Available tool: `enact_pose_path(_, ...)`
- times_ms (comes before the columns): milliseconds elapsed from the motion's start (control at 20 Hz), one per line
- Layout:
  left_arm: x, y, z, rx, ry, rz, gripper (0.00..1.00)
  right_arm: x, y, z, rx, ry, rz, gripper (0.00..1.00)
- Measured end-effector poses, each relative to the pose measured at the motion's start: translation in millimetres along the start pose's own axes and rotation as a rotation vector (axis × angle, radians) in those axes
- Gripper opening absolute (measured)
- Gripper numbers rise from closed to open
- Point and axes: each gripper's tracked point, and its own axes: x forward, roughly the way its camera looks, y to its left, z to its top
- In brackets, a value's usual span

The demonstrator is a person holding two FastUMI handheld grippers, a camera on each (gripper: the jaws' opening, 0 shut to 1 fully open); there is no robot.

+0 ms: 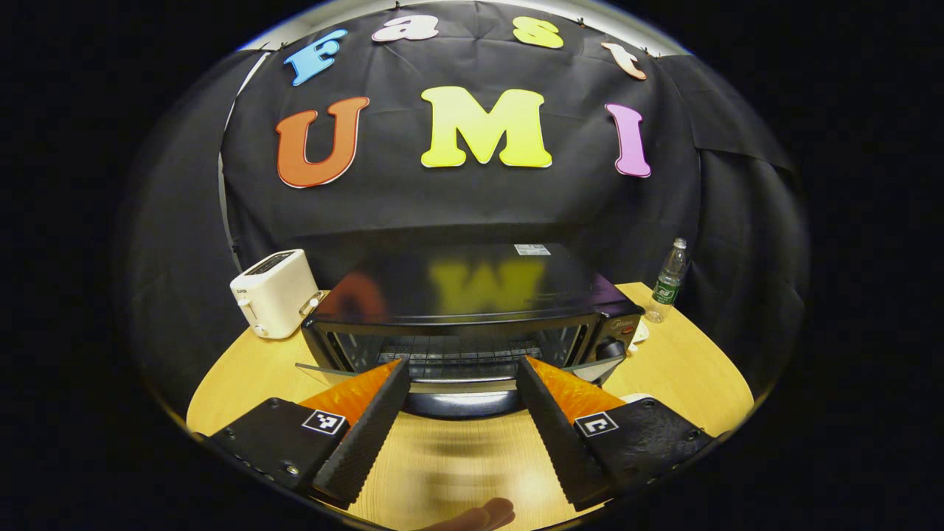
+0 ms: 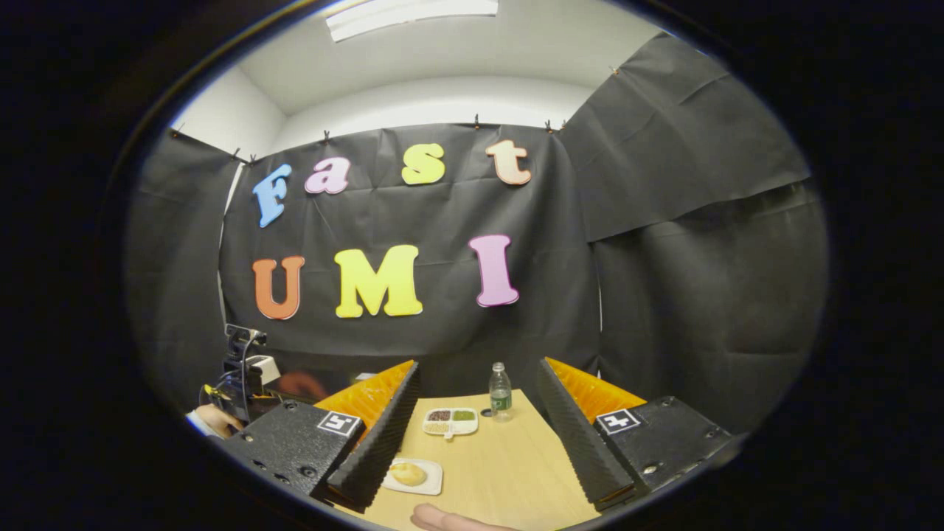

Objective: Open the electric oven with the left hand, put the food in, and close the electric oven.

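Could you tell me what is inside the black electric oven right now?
Through the black electric oven's partly lowered glass door, a bare metal wire rack shows, with no food visible on it. The oven's back and floor are too dark to judge.

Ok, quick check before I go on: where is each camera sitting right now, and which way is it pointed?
Left gripper view: rides the left gripper, low over the table, facing the electric oven, toaster at its side; own open fingers and a fingertip show.
Right gripper view: rides the right gripper, facing the plate of food, divided tray and bottle; own open fingers show.
Shared: the bottle and table.
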Motion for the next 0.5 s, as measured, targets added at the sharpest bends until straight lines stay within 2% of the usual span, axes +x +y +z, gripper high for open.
enact_pose_path(450, -36, -4, -56, 0.012, -0.003, 0.000, 0.97, 1, 13, -17, -0.013, 0.028, 0.012, 0.95)
enact_pose_path(500, -38, -4, -61, 0.006, -0.010, -0.001, 0.96, 2, 13, -19, -0.013, 0.038, 0.012, 1.00)
